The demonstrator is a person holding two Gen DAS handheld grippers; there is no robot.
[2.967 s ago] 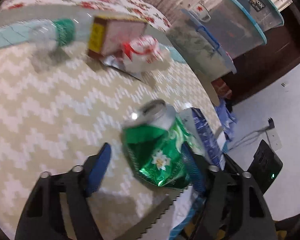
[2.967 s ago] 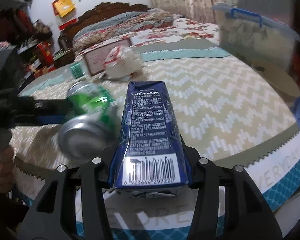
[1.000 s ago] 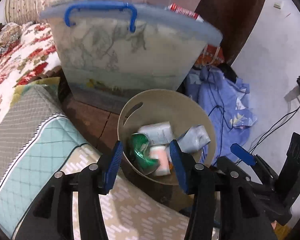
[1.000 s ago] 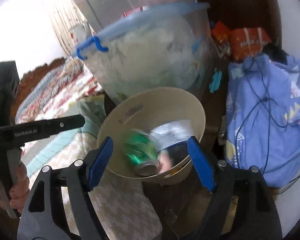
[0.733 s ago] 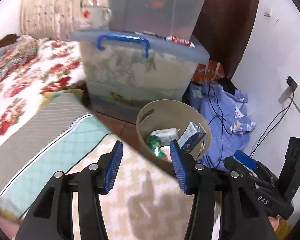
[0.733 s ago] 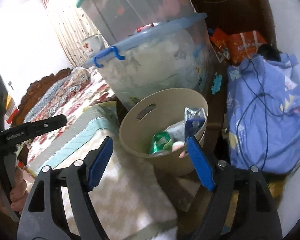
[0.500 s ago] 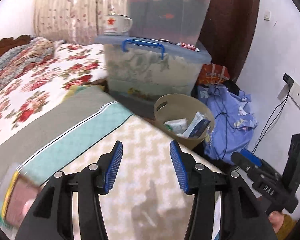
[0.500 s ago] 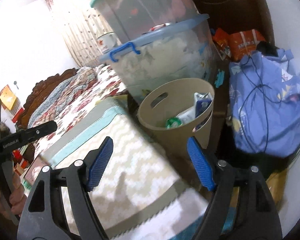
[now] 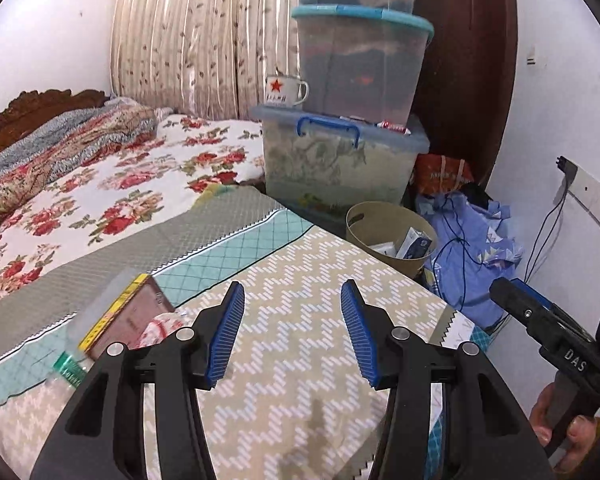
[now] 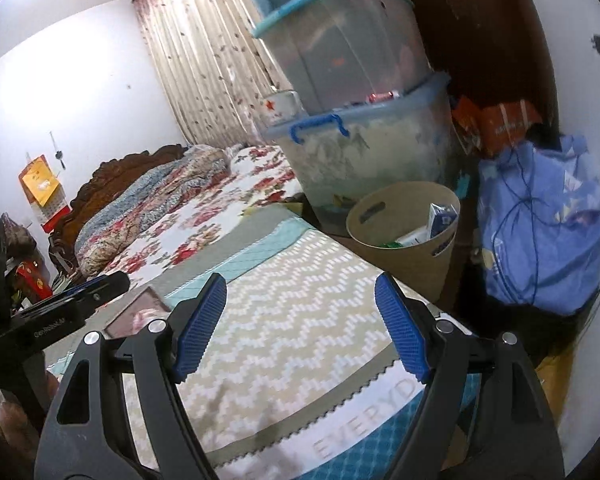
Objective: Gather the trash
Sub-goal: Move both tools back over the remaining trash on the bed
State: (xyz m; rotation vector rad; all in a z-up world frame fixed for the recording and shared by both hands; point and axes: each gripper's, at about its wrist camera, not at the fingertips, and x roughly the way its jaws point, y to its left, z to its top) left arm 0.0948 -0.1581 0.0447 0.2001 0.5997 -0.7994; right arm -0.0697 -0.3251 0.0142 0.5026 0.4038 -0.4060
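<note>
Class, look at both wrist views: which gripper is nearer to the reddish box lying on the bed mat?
Left. The left gripper hovers open just beside the reddish box; the right gripper hovers open farther off, toward the bin.

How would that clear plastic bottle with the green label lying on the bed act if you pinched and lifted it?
The plastic bottle looks clear and empty, so it is probably very light. Its thin walls would likely buckle under the left gripper. It lies on its side against the box on soft bedding, so a nudge might roll it.
</note>
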